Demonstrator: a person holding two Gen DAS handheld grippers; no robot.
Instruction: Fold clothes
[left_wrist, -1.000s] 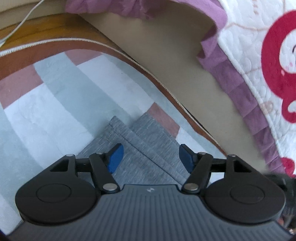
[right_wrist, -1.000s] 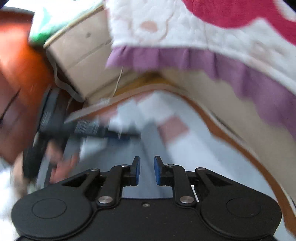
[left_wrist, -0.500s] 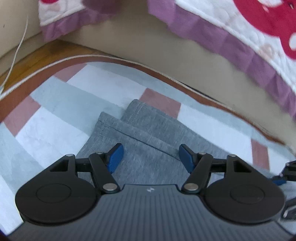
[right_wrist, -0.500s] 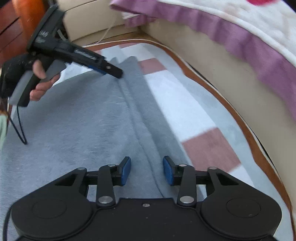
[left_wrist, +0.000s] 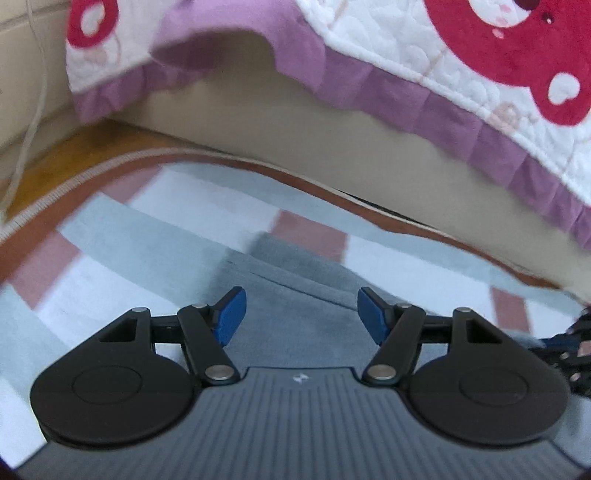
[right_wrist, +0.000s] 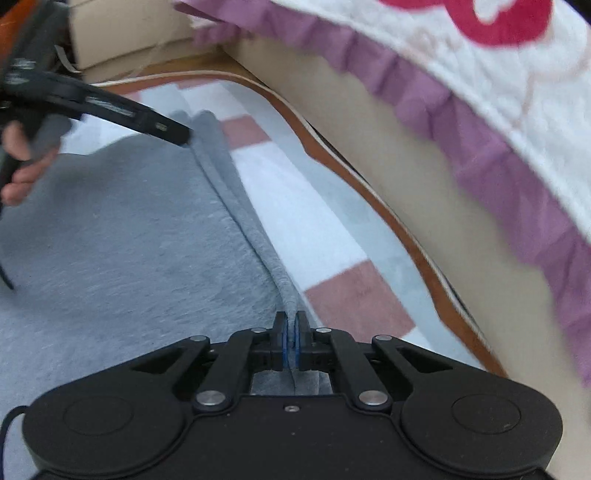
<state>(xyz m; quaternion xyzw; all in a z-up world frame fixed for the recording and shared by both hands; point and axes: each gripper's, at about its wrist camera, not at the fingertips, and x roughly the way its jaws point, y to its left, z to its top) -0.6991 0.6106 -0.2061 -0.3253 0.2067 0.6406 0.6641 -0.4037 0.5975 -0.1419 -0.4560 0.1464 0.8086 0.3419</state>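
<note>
There are two tongs, left tongs (left_wrist: 298, 314) and right tongs (right_wrist: 291, 341), one grey cloth (right_wrist: 110, 236), one rug (right_wrist: 314, 221), one quilt (right_wrist: 498, 92) and one hand (right_wrist: 22, 173).

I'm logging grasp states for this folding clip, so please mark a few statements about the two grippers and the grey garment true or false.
1. The right gripper is shut on the edge of the grey garment. True.
2. The left gripper is shut on the garment. False: its jaws stand wide apart over the cloth, gripping nothing.
3. The garment lies on a checked rug. True.
4. The quilt with the purple frill lies flat on the rug under the garment. False: it hangs above, over a beige side panel beside the rug.
5. A hand holding the left gripper shows in the right wrist view. True.
</note>
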